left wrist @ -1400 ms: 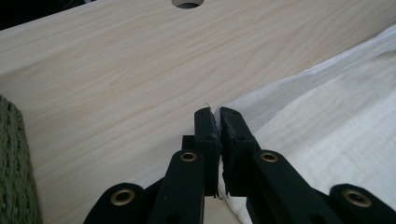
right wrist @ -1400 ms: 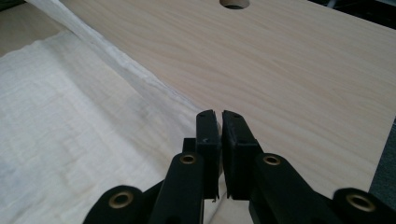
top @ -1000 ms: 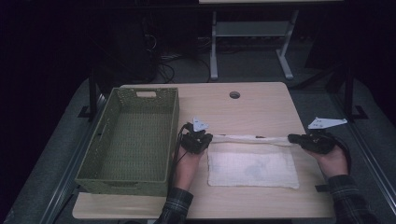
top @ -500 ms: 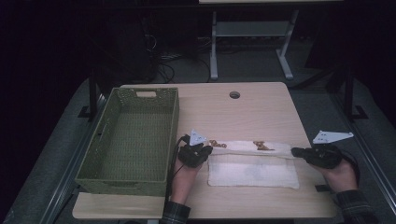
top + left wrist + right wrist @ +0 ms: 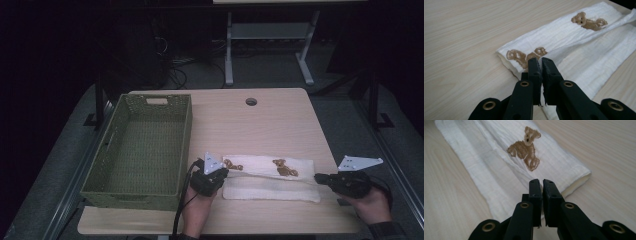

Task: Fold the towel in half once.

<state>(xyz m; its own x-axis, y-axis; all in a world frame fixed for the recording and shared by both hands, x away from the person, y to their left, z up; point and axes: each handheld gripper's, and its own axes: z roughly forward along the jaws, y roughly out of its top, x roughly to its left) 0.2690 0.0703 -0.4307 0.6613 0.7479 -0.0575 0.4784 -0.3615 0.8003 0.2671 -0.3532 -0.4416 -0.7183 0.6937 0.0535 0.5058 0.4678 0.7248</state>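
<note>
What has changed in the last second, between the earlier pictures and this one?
Both grippers, the left gripper and the right gripper, drew the pinched top edge of the white cloth toward the person, folding it over; the bear prints now lie face up. Both hands came nearer the table's front edge. The jaws stayed shut on the cloth. The green basket and the table did not move.

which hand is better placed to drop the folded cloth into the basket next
Left, probably. The left gripper pinches the cloth at the end right beside the green basket. The right gripper, shut on the far end, would have to cross the whole cloth.
</note>
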